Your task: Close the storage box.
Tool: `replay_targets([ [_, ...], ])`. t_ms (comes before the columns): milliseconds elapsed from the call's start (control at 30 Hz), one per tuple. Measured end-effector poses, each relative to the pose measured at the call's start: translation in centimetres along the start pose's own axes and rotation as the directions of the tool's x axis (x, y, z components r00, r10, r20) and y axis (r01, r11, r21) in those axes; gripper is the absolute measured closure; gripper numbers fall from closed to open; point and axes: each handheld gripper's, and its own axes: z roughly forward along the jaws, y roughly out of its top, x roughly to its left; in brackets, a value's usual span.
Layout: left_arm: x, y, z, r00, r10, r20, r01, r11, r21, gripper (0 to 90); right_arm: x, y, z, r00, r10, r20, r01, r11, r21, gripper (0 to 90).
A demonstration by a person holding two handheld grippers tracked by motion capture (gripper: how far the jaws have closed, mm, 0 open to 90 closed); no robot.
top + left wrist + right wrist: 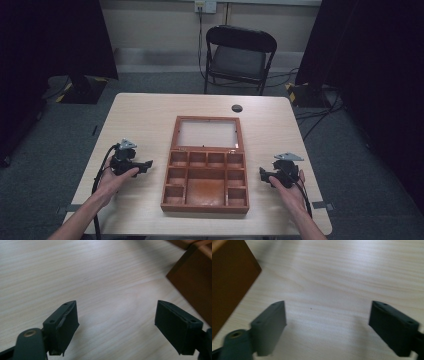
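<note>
High view, box: a wooden compartment box [205, 185] lies open in the middle of the worktop [145, 115], its glazed lid [207, 133] folded flat away from the person, every compartment bare.
High view, left gripper: the left gripper [148, 164] is held just beside the box's left wall, pointing toward it and apart from it.
High view, right gripper: the right gripper [261, 174] is held just beside the box's right wall, pointing inward, also not touching.
High view, key relation: the box sits between the two grippers with its long axis running away from the person; both hands look about equally near, so I judge either could reach a side wall first.
High view, surroundings: a black folding chair [239, 56] stands beyond the worktop's far edge.
Left gripper view, fingers: the fingers [61, 327] stand wide apart with only bare worktop between them.
Left gripper view, box: a box corner [192, 275] lies ahead and to the right of the fingers.
Right gripper view, fingers: the fingers [270, 326] are spread wide, nothing held.
Right gripper view, box: the box wall [229, 277] lies ahead to the left.
</note>
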Motion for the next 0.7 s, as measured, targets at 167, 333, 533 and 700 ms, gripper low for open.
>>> replay_targets([
  [167,-0.6,0.6,-0.7,0.9999,-0.007,0.014,0.007,0.9991,-0.041,20.2,0.1,0.4,-0.3,0.9999,-0.003,-0.013,0.003,1.0,-0.012,13.6],
  [333,-1.0,1.5,-1.1,0.9991,0.025,0.034,-0.024,0.9994,-0.023,19.3,-0.3,1.5,-0.8,0.9991,0.042,-0.013,-0.042,0.998,-0.042,14.4],
  [533,-1.3,2.3,-1.3,0.999,0.023,0.039,-0.02,0.9974,-0.069,19.8,-0.6,2.8,-1.2,0.9983,0.045,-0.036,-0.048,0.996,-0.08,14.4],
  [700,-1.6,3.6,-0.9,0.9983,0.045,0.038,-0.042,0.9953,-0.087,21.0,0.0,4.5,-0.5,0.9945,0.021,-0.103,-0.028,0.998,-0.064,14.5],
])
